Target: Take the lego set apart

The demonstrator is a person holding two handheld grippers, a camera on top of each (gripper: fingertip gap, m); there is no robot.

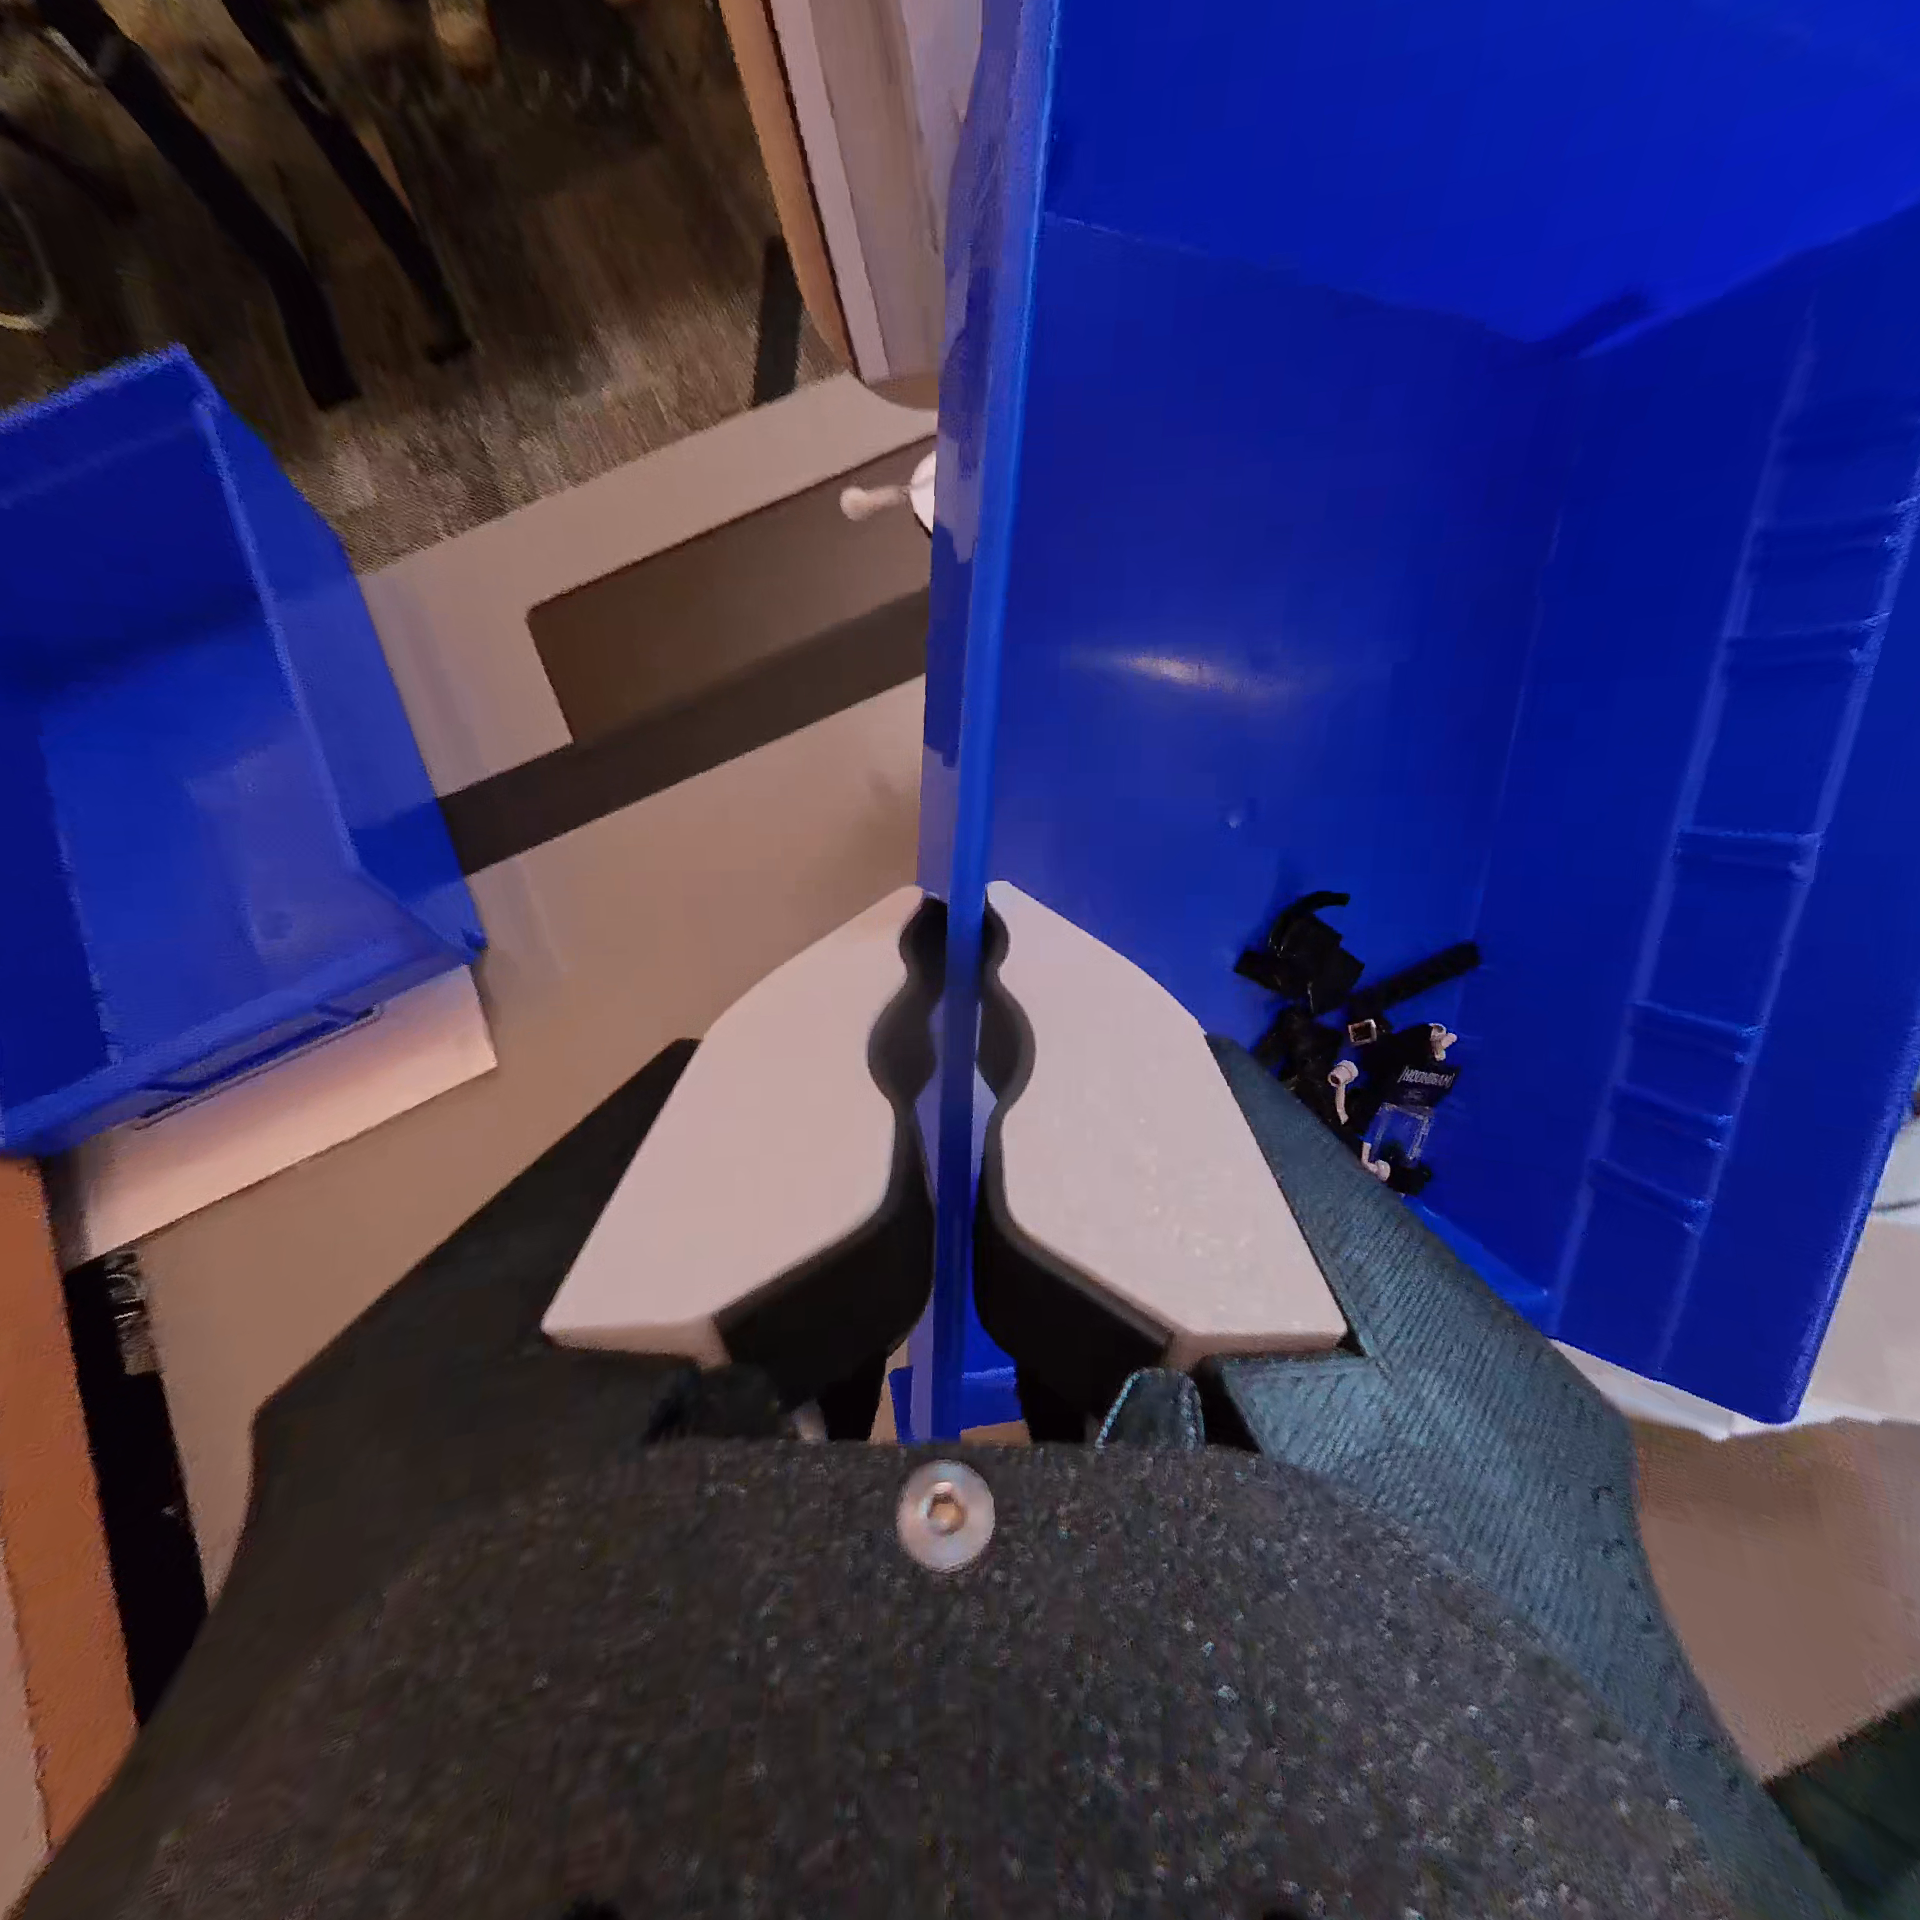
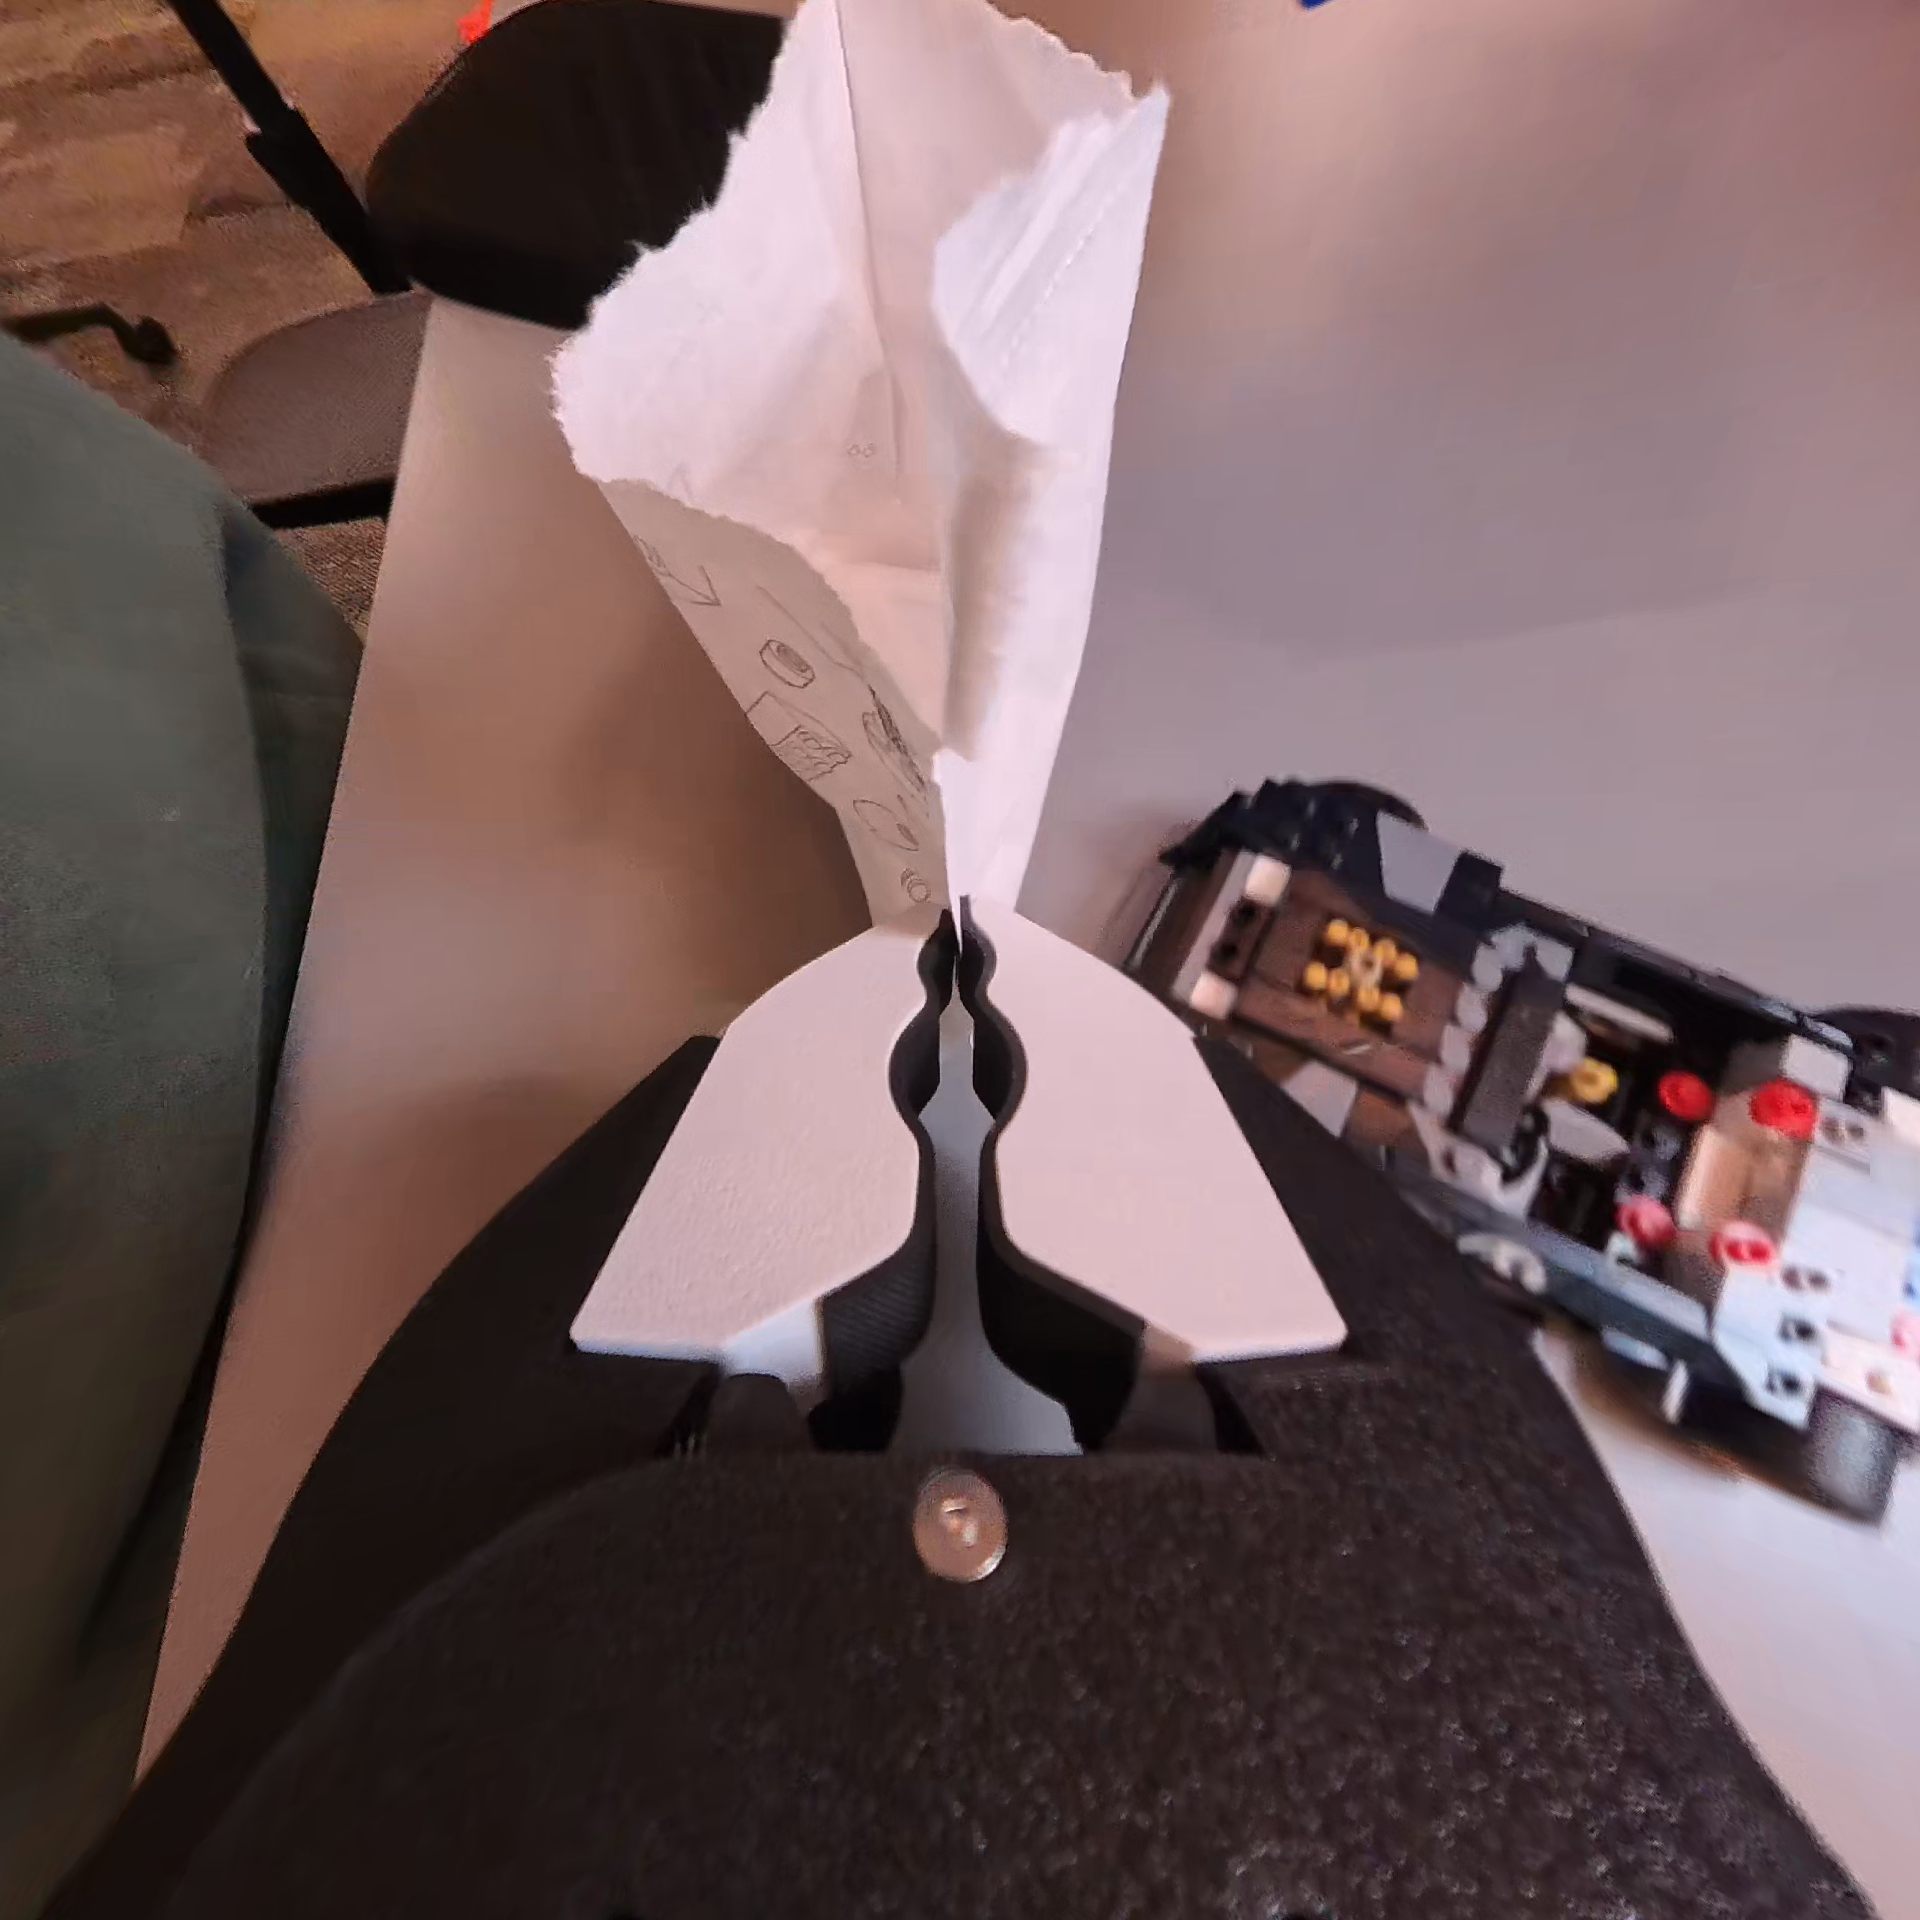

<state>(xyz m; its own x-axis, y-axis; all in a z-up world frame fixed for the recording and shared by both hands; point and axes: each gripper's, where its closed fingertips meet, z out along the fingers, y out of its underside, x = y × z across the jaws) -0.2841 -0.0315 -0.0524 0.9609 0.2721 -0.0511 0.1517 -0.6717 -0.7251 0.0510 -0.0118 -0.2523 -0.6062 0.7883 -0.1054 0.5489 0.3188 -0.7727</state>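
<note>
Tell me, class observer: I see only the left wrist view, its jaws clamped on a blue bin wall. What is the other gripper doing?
Observer: The right gripper is shut on a torn white paper bag, pinched at its narrow end.
Operator: Where is the lego set?
Observer: The built lego set lies on the white table, to the right of the right gripper, untouched.
Operator: Is anything else near it?
Observer: A black chair stands beyond the table's far edge.
</note>
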